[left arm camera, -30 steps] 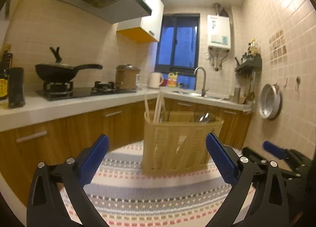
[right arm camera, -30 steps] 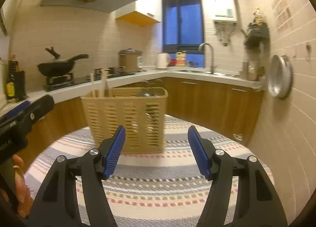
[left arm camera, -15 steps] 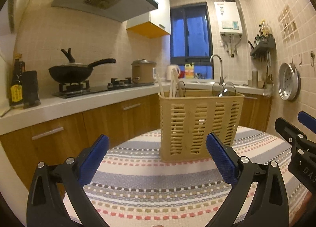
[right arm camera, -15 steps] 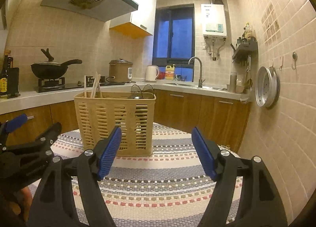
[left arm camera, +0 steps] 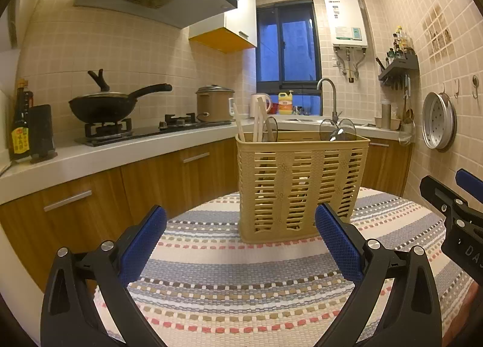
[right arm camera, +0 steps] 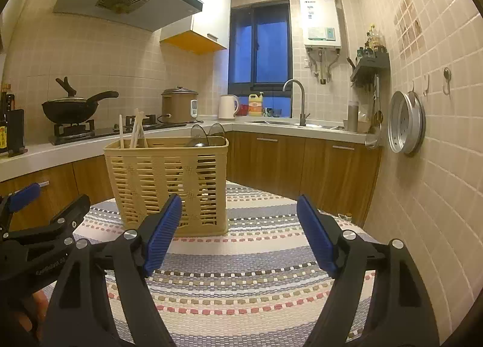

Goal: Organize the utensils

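A tan slotted plastic utensil basket stands upright on a round table with a striped woven cloth. Pale chopsticks stick out of its left end, and dark spoons lean at its right end. My left gripper is open and empty, short of the basket. My right gripper has its jaws opening, with nothing between them, just right of the basket's near corner. Each gripper shows at the edge of the other's view.
A worktop runs along the left wall with a wok on the hob, a rice cooker and bottles. A sink with tap is at the back. A metal tray hangs on the right wall.
The left view has swung level and the basket now sits higher and farther right in it. The right gripper's jaws have spread wider. Neither gripper has taken hold of anything.
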Demonstrator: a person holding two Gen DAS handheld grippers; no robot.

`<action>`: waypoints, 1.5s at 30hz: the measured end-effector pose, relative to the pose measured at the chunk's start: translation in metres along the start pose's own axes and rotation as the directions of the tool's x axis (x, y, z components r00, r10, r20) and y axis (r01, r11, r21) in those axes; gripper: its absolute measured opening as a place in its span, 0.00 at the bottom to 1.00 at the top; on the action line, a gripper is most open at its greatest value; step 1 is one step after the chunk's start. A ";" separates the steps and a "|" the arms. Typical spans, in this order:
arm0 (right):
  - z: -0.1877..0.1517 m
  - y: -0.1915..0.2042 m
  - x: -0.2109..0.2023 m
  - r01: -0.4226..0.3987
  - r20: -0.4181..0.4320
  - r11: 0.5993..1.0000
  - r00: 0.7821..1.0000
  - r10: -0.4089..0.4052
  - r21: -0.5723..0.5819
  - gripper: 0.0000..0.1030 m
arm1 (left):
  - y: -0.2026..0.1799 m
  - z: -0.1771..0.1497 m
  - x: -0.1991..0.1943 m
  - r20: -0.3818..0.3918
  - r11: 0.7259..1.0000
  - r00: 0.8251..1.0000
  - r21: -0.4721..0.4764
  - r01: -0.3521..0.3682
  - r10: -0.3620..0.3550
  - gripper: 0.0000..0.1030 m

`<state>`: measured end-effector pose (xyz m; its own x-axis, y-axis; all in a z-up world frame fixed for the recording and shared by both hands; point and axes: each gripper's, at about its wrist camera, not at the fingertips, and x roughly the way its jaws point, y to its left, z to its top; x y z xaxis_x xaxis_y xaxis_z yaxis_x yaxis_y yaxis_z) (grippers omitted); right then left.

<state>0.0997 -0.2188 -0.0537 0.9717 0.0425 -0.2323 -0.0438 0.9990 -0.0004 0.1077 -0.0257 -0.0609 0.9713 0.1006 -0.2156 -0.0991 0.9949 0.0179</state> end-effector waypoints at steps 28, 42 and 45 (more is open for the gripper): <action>0.000 -0.002 -0.003 0.015 0.006 1.000 1.000 -0.015 -0.008 0.79 | 0.000 0.002 0.001 -0.009 1.000 1.000 0.002 -0.009 0.009 0.93; -0.001 0.004 -0.004 0.007 0.005 0.999 1.000 -0.007 -0.034 0.79 | 0.001 0.001 0.003 -0.015 1.000 1.000 0.002 -0.005 0.005 0.93; -0.001 0.003 -0.003 0.003 0.001 1.000 1.000 -0.003 -0.026 0.79 | 0.000 0.001 0.003 -0.013 1.000 1.000 0.009 -0.008 0.008 0.93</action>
<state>0.0963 -0.2160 -0.0543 0.9720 0.0392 -0.2315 -0.0465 0.9986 -0.0262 0.1105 -0.0257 -0.0609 0.9675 0.1085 -0.2283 -0.1047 0.9941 0.0289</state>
